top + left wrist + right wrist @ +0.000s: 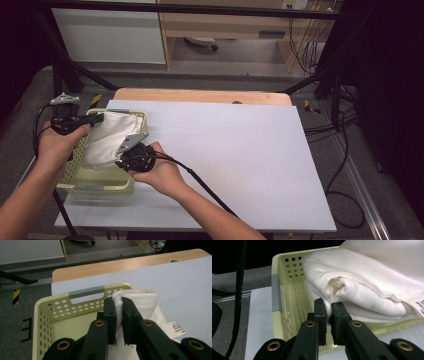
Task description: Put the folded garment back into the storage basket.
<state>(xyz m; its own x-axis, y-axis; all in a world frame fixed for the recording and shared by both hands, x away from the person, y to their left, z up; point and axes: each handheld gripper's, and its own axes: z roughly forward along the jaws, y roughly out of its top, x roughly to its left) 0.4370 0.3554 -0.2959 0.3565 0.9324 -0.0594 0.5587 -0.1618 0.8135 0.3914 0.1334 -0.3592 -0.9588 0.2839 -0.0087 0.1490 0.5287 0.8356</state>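
Fingers (110, 312) of both grippers clamped on white cloth (107, 137), sewn label (178, 330) beside left gripper (118, 321), basket (100, 180) beneath

The white board (235, 155) lies bare from just right of the yellow-green basket (95, 186) out to its right and near edges, so a hand can pass freely across that whole stretch. At the left end the basket's perforated walls and grey-handled far rim (86, 291) hem in the folded white cloth (107, 137), which bulges over the right-hand wall and takes up most of the inside. The left gripper (118, 311) and right gripper (327, 315), both clamped on the cloth, crowd the basket's far-left corner and right side, and the right one's cable (205, 187) trails across the board's near part.
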